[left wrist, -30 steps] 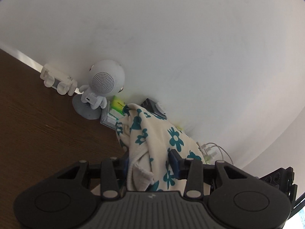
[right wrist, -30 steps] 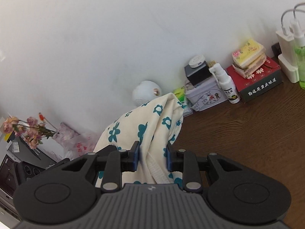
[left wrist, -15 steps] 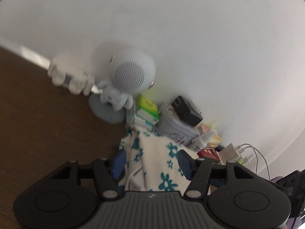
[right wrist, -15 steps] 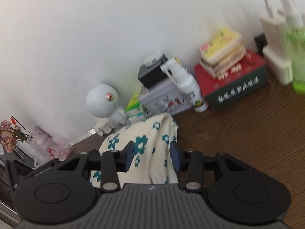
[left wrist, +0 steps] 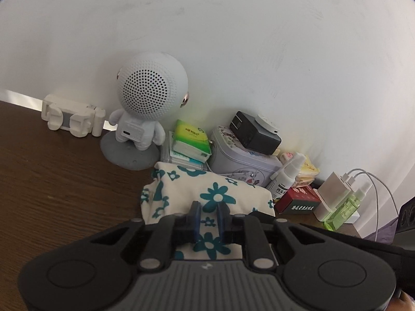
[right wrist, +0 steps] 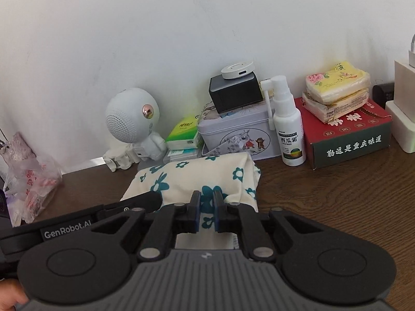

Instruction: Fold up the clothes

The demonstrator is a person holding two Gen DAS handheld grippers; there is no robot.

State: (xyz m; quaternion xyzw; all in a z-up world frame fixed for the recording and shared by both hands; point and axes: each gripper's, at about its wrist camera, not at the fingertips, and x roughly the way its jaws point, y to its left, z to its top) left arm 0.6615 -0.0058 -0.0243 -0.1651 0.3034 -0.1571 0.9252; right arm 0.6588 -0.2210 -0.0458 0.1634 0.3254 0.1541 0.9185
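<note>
Against the white wall, your dark table [left wrist: 52, 194] is crowding up. Both claws, left claw [left wrist: 209, 216] and right claw [right wrist: 206, 207], are closing on the flowered cloth [right wrist: 197, 178] lying just ahead; pushing forward risks toppling the spray bottle [right wrist: 288, 127] beyond.

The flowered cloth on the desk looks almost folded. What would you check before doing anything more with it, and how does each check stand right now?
1. Flowered cloth lying on the brown desk, not hanging: ok.
2. Left claw has fabric between its fingers: ok; jaws closing.
3. Right claw has fabric between its fingers: ok; jaws closing.
4. Far edge clear of the tin box: not ok, it lies right up against it.
5. White spray bottle upright, apart from the cloth: ok.
6. Layers underneath lying flat: cannot tell, hidden.
</note>
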